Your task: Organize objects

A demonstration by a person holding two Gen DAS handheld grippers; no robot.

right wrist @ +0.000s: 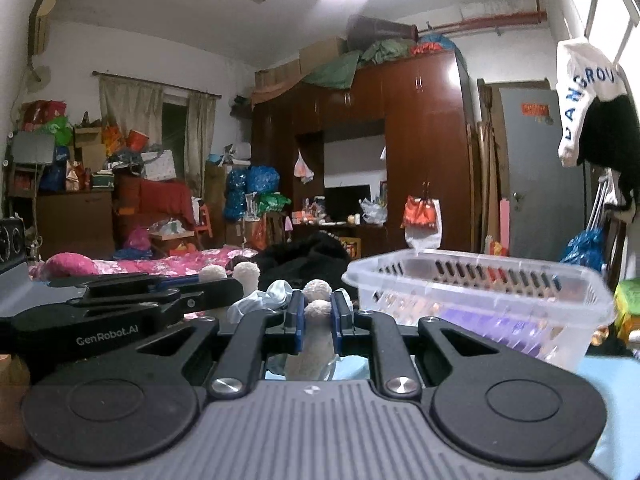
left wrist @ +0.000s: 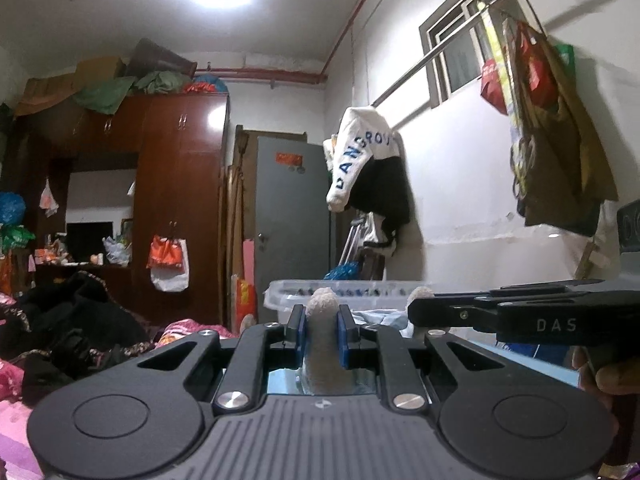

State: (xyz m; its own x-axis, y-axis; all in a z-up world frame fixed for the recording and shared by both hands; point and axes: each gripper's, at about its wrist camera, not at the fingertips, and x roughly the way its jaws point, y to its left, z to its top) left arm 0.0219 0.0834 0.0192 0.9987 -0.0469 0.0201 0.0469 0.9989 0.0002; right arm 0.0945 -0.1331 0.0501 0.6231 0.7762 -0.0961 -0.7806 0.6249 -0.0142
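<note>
My left gripper [left wrist: 322, 334] is shut on a fuzzy beige sock [left wrist: 325, 350] that stands up between its blue pads. My right gripper [right wrist: 318, 322] is shut on a fuzzy white sock [right wrist: 316, 332] the same way. Each gripper shows in the other's view: the right one [left wrist: 520, 314] at the right of the left wrist view, the left one [right wrist: 132, 300] at the left of the right wrist view. A clear plastic basket [right wrist: 476, 300] stands just ahead to the right; it also shows in the left wrist view [left wrist: 348, 294]. A pale blue cloth [right wrist: 260, 300] lies between the grippers.
A bed with a pink floral cover [right wrist: 160, 264] and a heap of black clothes [left wrist: 76, 312] lies to the left. A dark wooden wardrobe [left wrist: 176, 200] and a grey door [left wrist: 292, 224] stand at the back. Clothes and bags [left wrist: 548, 128] hang on the right wall.
</note>
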